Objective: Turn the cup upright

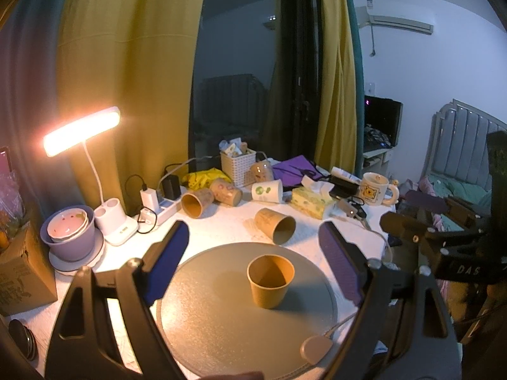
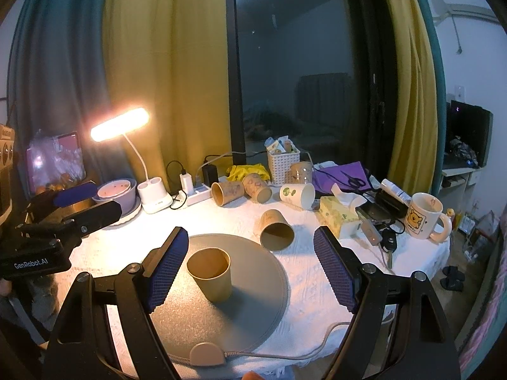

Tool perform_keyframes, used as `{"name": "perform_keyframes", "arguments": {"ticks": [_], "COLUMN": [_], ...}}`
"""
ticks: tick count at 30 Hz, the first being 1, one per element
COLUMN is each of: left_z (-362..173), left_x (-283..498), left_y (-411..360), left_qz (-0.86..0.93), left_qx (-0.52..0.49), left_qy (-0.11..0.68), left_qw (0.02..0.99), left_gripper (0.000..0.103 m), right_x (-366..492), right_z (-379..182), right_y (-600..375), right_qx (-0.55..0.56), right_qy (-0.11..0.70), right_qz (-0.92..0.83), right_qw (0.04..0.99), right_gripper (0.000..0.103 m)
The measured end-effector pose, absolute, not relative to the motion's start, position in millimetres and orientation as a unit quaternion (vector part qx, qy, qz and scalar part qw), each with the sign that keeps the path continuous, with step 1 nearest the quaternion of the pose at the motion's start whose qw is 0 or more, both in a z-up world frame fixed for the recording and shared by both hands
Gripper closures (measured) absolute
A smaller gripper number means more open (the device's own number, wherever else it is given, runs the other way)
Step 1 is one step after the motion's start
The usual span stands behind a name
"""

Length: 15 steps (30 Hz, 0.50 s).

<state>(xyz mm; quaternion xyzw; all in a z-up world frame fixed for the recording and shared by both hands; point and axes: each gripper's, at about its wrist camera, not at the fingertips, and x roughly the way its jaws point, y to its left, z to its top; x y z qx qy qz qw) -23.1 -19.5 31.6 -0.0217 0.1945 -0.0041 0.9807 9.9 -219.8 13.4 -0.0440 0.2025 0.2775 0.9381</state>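
A brown paper cup point(image 1: 270, 280) stands upright, mouth up, on the round grey mat point(image 1: 221, 332); it also shows in the right wrist view point(image 2: 211, 274) on the mat point(image 2: 253, 300). My left gripper point(image 1: 253, 247) is open and empty, hovering above the cup. My right gripper point(image 2: 250, 247) is open and empty, the cup just right of its left finger. Another brown cup point(image 1: 276, 224) lies on its side beyond the mat, seen also in the right wrist view point(image 2: 275, 229). The right gripper shows at the right edge of the left view point(image 1: 412, 231), the left gripper at the left of the right view point(image 2: 76, 205).
Several more cups point(image 2: 240, 190) lie tipped at the back by a white basket point(image 2: 283, 161). A lit desk lamp point(image 2: 149, 190), purple bowls point(image 2: 117, 191), power strip point(image 2: 198, 194), tissue box point(image 2: 337, 215), bear mug point(image 2: 423, 212) and keys point(image 2: 388, 243) ring the table. A cable puck point(image 2: 207, 353) sits at the mat's near edge.
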Motion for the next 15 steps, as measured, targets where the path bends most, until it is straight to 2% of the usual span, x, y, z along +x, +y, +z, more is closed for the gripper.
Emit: {"name": "perform_keyframes", "arguments": {"ticks": [15], "left_z": [29.8], "left_x": [-22.5], "left_y": [-22.2], "left_qz": [-0.005], "left_qx": [-0.020], "left_qy": [0.196], "left_qw": [0.980], "left_gripper": [0.018], "right_x": [10.2], "right_z": [12.6], "right_y": [-218.2], "right_qx": [-0.045], "right_qy": [0.204], "right_qz": [0.278], "right_qw": [0.937], "right_gripper": [0.019]}}
